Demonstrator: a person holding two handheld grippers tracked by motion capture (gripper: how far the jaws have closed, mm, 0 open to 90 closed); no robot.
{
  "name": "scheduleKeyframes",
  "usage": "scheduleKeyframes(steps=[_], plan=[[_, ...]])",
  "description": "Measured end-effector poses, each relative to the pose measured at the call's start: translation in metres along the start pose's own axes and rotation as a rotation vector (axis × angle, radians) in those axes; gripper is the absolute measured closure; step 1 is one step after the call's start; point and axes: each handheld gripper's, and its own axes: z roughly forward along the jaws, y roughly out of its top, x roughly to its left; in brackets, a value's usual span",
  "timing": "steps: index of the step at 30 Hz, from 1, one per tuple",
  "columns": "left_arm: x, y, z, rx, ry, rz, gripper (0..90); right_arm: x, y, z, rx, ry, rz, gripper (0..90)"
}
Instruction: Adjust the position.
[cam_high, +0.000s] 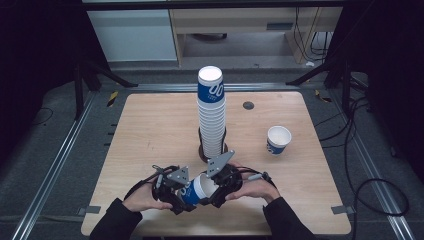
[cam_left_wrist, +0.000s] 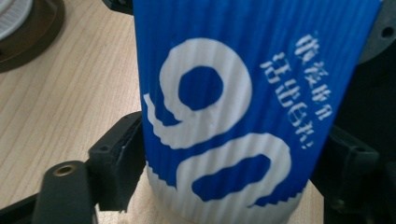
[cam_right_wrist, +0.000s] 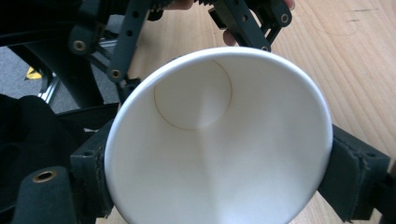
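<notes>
Nearest the high camera, the person's two sleeved forearms reach onto the wooden table (cam_high: 150, 125), each hand carrying a gripper, and a single paper cup (cam_high: 198, 189) lies on its side between them at the near edge. Behind it rises the tall stack of cups (cam_high: 211, 112) in its dark holder (cam_high: 202, 152) at mid-table; a lone upright cup (cam_high: 278, 139) stands well to the right of the stack, and a small dark disc (cam_high: 248, 105) lies near the far edge.

The left gripper (cam_high: 176, 197) holds the cup's base end: in its own view both black pads press the blue ribbed wall (cam_left_wrist: 243, 112) low on the cup. The right gripper (cam_high: 216, 189) holds the mouth end: its padded jaws sit against opposite sides of the white rim (cam_right_wrist: 219, 140), the opening facing the camera, closed to a middling width on the cup.

Handling, as a judgement: the cup is very light, thin and easily crushed, stiffest at the rolled rim and at the base ring. The corrugated sleeve gives fair friction; the smooth rim less. Best held across the wall just below the rim, or near the base, with gentle pressure, since a hard squeeze at mid-wall would ovalise the mouth.
</notes>
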Motion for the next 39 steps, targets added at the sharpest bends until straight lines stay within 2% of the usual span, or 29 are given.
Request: scheduleKeyframes(steps=[2, 7, 12, 15, 19, 22, 24, 28, 32, 39], plan=[[-0.001, 0.000, 0.000, -0.004, -0.007, 0.002, 27.1, 0.000, 0.000, 0.001, 0.003, -0.004, -0.004, 14.9], [0.000, 0.000, 0.001, -0.010, -0.006, 0.004, 27.3, 0.000, 0.000, 0.001, 0.008, -0.005, -0.002, 13.9], [0.003, -0.002, -0.005, -0.050, 0.011, -0.010, 27.6, -0.002, 0.000, -0.005, -0.036, -0.034, 0.012, 9.1], [0.006, -0.004, -0.011, -0.086, 0.030, -0.025, 27.6, -0.005, 0.001, -0.013, -0.080, -0.067, 0.024, 7.5], [0.010, -0.007, -0.022, -0.170, 0.065, -0.057, 27.7, -0.009, 0.001, -0.027, -0.164, -0.117, 0.055, 7.3], [0.012, -0.009, -0.030, -0.244, 0.087, -0.080, 27.6, -0.011, -0.001, -0.034, -0.213, -0.129, 0.075, 7.7], [0.011, -0.009, -0.034, -0.291, 0.099, -0.087, 27.6, -0.012, -0.001, -0.037, -0.240, -0.128, 0.089, 7.7], [0.010, -0.008, -0.039, -0.348, 0.116, -0.089, 27.6, -0.012, 0.000, -0.036, -0.260, -0.135, 0.097, 8.2], [0.007, -0.005, -0.038, -0.369, 0.126, -0.086, 27.6, -0.012, 0.002, -0.032, -0.294, -0.108, 0.116, 9.1], [0.003, -0.001, -0.033, -0.369, 0.126, -0.075, 27.6, -0.010, 0.005, -0.028, -0.329, -0.087, 0.123, 11.7]])
